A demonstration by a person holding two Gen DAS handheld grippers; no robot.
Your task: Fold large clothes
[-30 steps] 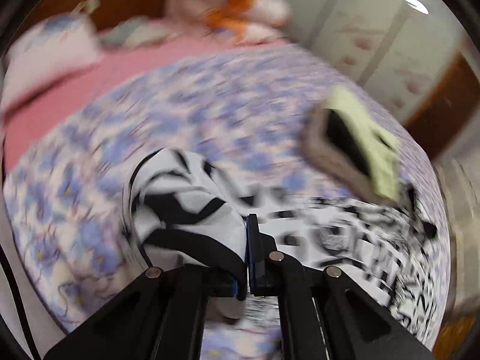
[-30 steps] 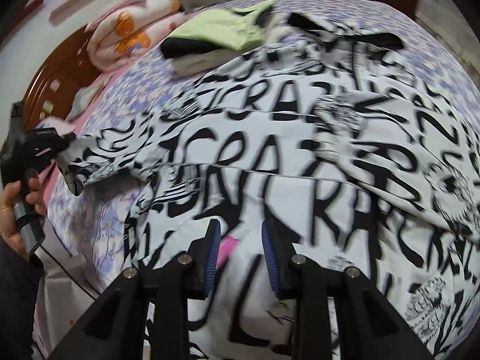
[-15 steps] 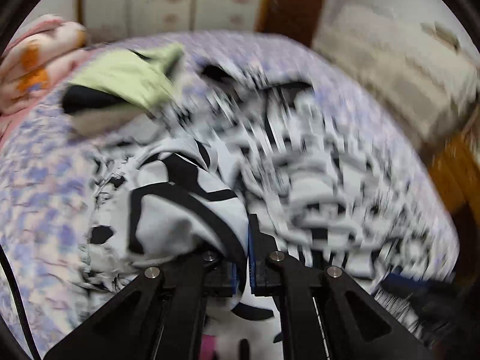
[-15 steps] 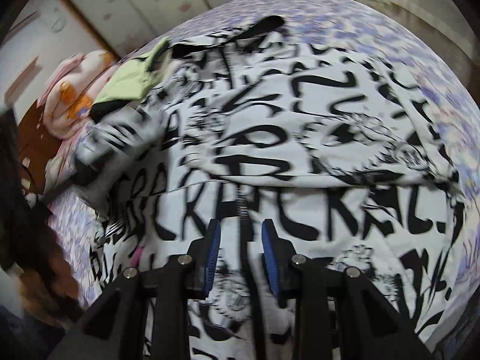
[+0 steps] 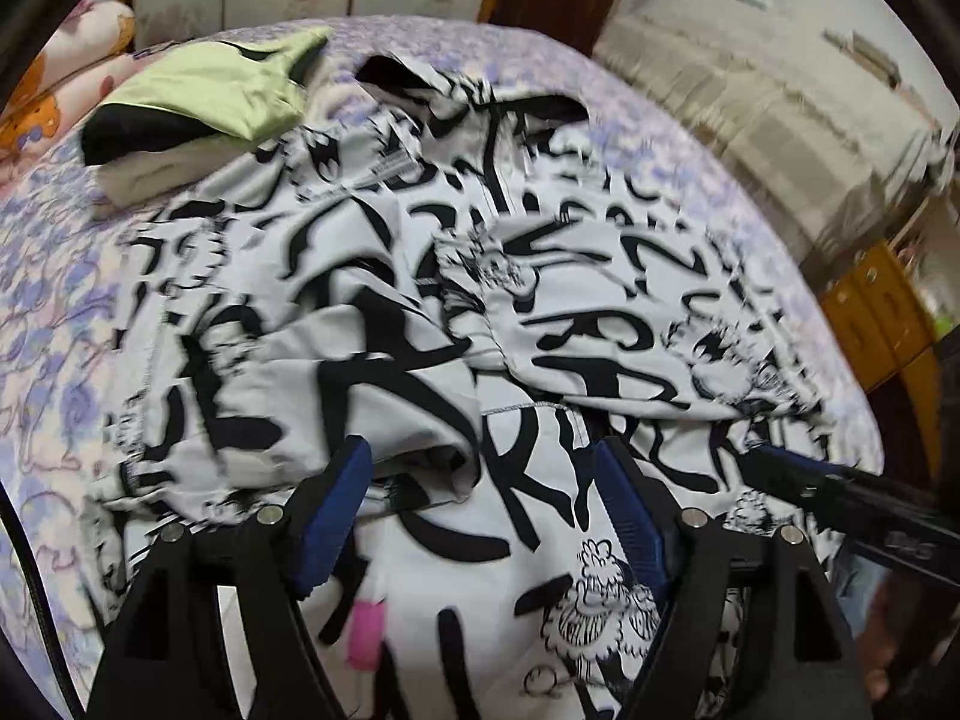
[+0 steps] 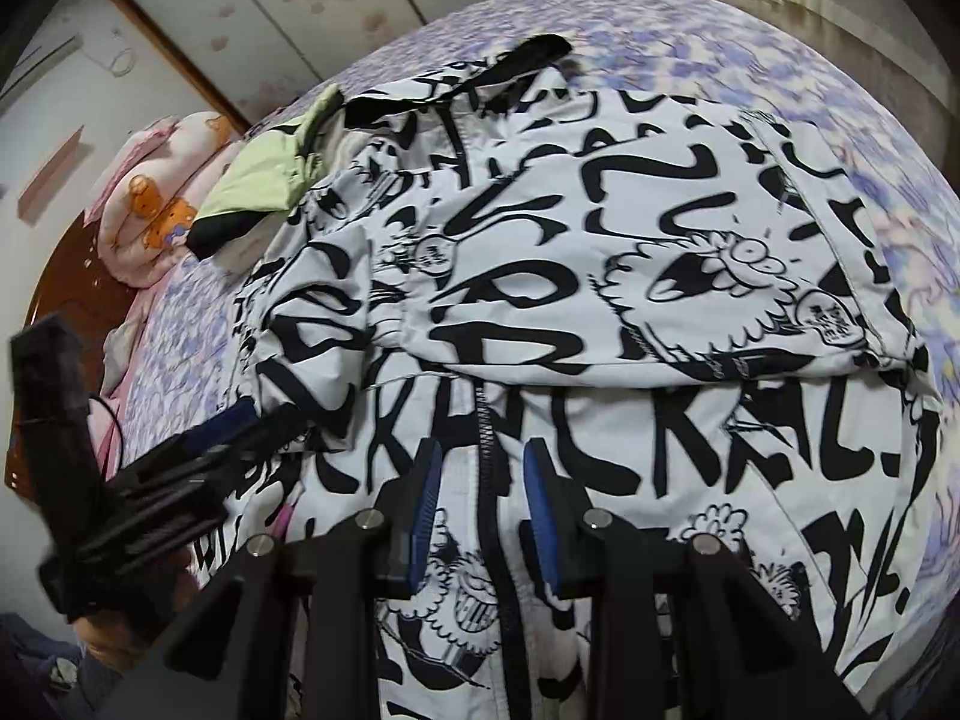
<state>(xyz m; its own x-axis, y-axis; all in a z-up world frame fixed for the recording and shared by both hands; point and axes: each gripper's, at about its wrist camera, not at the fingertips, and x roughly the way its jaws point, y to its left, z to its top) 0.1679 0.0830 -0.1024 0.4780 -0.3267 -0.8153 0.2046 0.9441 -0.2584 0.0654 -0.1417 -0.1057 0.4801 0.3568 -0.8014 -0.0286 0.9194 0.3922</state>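
A large white jacket with black graffiti lettering lies spread on the bed; it also shows in the right wrist view. Both sleeves lie folded in over its front. My left gripper is open and empty just above the folded left sleeve. My right gripper is open and empty over the jacket's zipper. The left gripper also shows at the left of the right wrist view.
The bed has a purple floral sheet. A folded pile with a light green garment on top lies beside the jacket's collar. A pink cartoon quilt sits by the wooden headboard. A cabinet stands at right.
My left gripper carried the left sleeve across onto the jacket's front, then opened and let it go. My right gripper stayed open and shifted along the jacket toward the zipper.
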